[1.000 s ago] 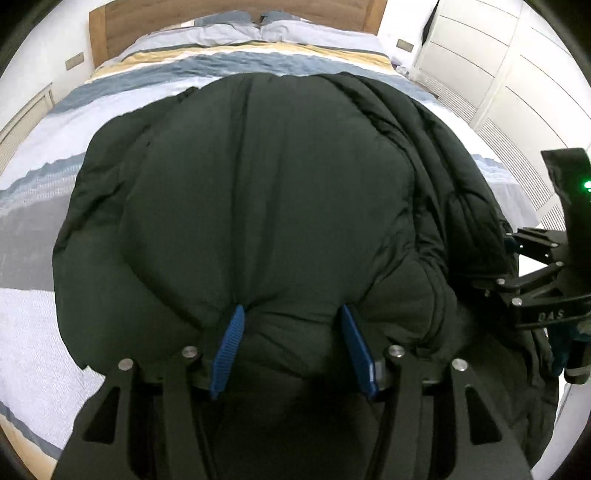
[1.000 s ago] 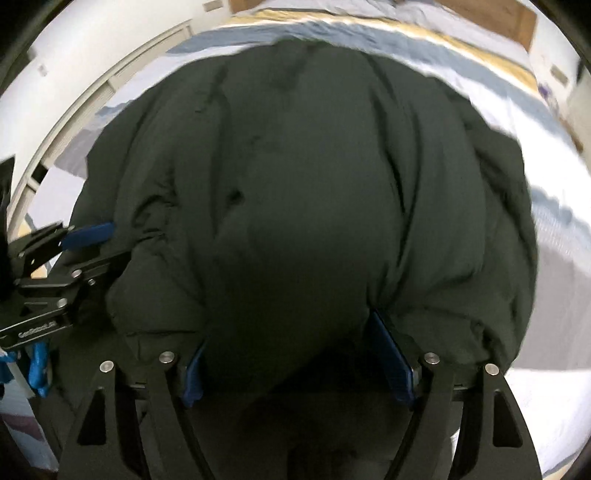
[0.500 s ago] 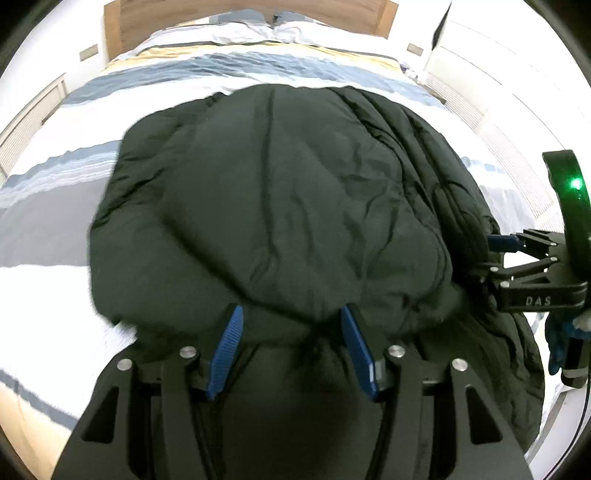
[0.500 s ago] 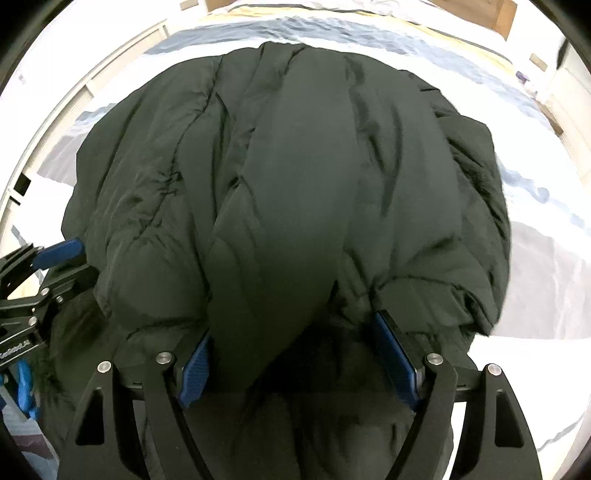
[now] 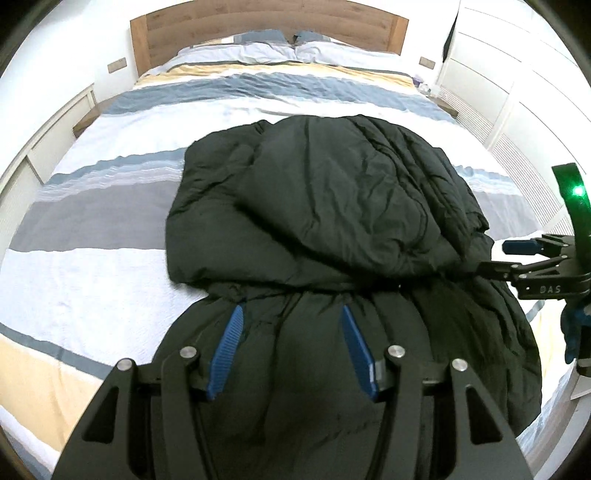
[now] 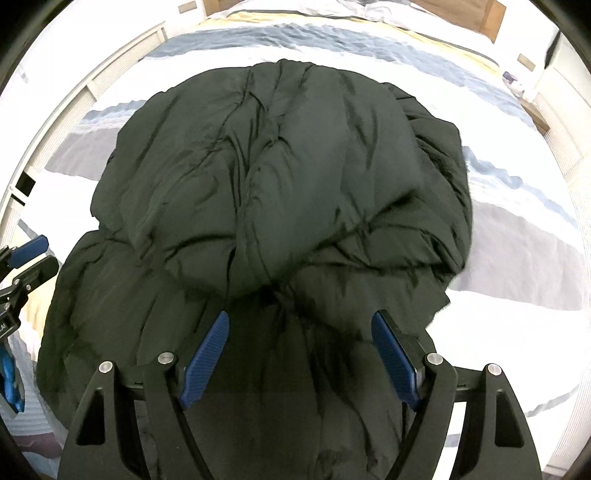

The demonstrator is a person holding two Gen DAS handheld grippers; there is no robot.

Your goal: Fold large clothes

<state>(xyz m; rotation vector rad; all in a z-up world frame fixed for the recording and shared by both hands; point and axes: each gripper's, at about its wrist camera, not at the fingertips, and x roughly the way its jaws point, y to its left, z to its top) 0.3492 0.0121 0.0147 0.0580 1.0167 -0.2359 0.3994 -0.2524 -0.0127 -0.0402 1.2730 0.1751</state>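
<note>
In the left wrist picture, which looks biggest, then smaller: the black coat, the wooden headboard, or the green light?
1. Black coat, though being nearest the camera makes it look bigger.
2. Wooden headboard.
3. Green light, just a tiny dot.

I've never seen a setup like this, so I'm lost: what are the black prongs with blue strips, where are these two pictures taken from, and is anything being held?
Each picture comes from a camera on a hand-held gripper, looking along its two fingers. The blue strips are finger pads. One view shows the left gripper, the other the right gripper. A dark green puffer jacket, partly folded over itself, lies on a bed with a striped duvet. Both grippers look open above the jacket; neither seems to hold it.
</note>
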